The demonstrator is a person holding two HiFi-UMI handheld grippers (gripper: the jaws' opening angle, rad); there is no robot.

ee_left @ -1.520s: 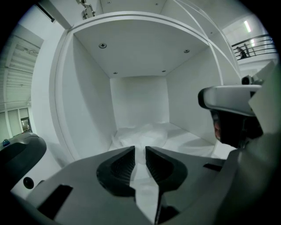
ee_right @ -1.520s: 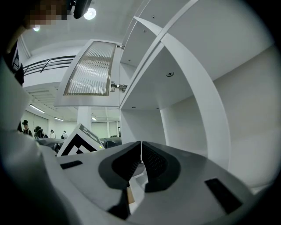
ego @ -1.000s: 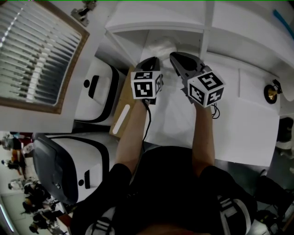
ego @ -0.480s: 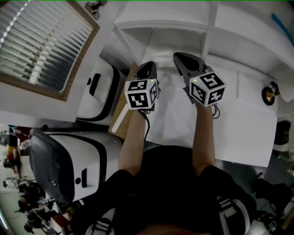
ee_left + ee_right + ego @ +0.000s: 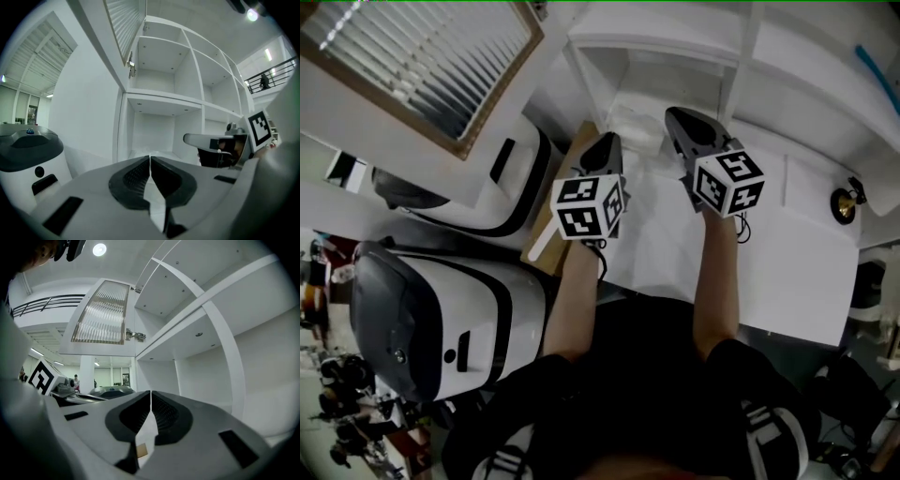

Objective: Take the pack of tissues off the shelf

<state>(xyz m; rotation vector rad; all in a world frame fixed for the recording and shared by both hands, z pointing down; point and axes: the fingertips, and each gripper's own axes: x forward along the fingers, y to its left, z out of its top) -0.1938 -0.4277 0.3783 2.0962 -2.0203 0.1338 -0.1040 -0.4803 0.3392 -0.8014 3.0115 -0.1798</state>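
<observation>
Plainly, both tools were shut and empty. The left tongs (image 5: 150,159) had their two dark, finely ribbed pads (image 5: 136,174) brought tip to tip, with only a thin bright slit between them widening toward the base. The right tongs (image 5: 150,394) looked the same, jaws met at the front and gripping nothing. Each had a smooth grey moulded body, and each carried a white cube printed with black square markers, the left cube (image 5: 589,207) and the right cube (image 5: 729,183) sitting above the person's bare forearms (image 5: 572,300). The pack of tissues (image 5: 635,128) lay on the floor of a low compartment of the shelf (image 5: 741,70). It was a pale, soft-looking, slightly crumpled packet, just ahead of the two tips and between them, held by neither. The shelf itself was flat white board, cut into square open cells with small pin holes in the side walls. A cabinet door (image 5: 441,66) with a wood-coloured frame and ribbed glass stood swung out at the left. Below it were two rounded white machines (image 5: 441,309) with glossy black bands. A brown board (image 5: 551,225) lay beside a plain white surface (image 5: 787,262).
</observation>
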